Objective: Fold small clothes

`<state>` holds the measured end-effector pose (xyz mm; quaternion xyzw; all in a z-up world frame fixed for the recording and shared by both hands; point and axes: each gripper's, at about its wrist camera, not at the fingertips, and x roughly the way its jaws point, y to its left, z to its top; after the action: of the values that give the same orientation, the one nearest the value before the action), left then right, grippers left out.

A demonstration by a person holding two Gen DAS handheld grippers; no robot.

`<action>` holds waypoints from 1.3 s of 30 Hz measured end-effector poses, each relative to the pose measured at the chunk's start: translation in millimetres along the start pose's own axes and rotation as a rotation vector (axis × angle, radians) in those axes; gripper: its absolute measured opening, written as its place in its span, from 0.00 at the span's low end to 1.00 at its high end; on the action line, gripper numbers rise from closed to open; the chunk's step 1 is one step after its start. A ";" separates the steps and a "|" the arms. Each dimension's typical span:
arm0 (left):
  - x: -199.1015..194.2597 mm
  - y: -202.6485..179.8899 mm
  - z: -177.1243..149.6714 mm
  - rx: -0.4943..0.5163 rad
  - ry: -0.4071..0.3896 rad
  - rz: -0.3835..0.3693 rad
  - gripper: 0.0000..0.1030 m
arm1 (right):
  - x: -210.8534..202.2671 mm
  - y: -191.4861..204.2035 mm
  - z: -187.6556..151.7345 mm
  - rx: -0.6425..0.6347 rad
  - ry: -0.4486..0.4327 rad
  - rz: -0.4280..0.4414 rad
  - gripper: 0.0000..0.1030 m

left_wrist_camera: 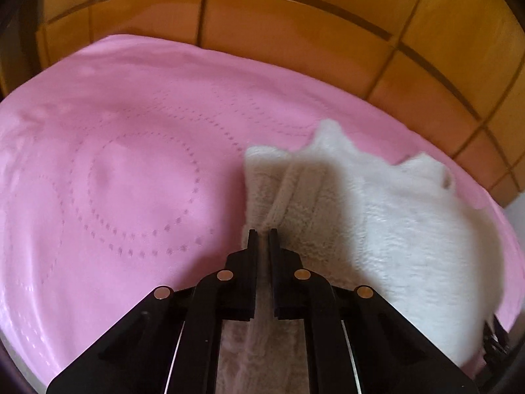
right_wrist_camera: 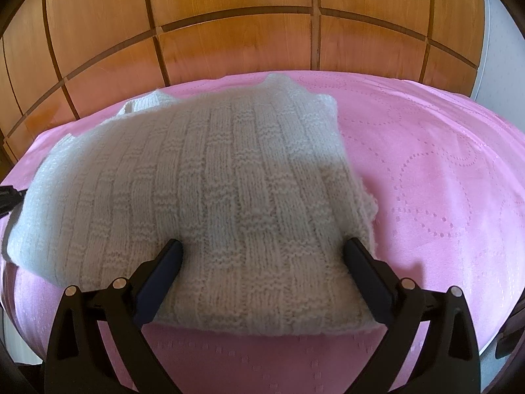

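knitted white garment [right_wrist_camera: 203, 190] laid on pink bedspread [right_wrist_camera: 426, 180], long axis running away from right tongs [right_wrist_camera: 262, 249]. right tongs spread wide, near hem between fingers, not pinched. left tongs [left_wrist_camera: 262, 233] clenched on gathered ridge of knit, seemingly side edge. fold likely drawn across from left.

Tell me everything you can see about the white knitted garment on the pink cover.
The white knitted garment is a fluffy ribbed wool-like knit with blocks of texture, lying folded and mostly flat on the pink cover. The left claw is shut, pinching a raised fold of it. The right claw is open, straddling its near edge.
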<state>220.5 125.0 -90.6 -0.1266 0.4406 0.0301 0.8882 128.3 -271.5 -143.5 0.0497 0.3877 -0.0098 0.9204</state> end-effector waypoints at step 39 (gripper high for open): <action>-86.8 -74.0 -53.8 0.204 -0.146 0.046 0.51 | 63.5 -48.5 107.2 0.055 0.134 -0.033 0.06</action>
<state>138.1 45.1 -38.5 -0.0230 0.3784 0.0144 0.9252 246.4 -329.1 -118.4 0.0691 0.4489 -0.0321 0.8904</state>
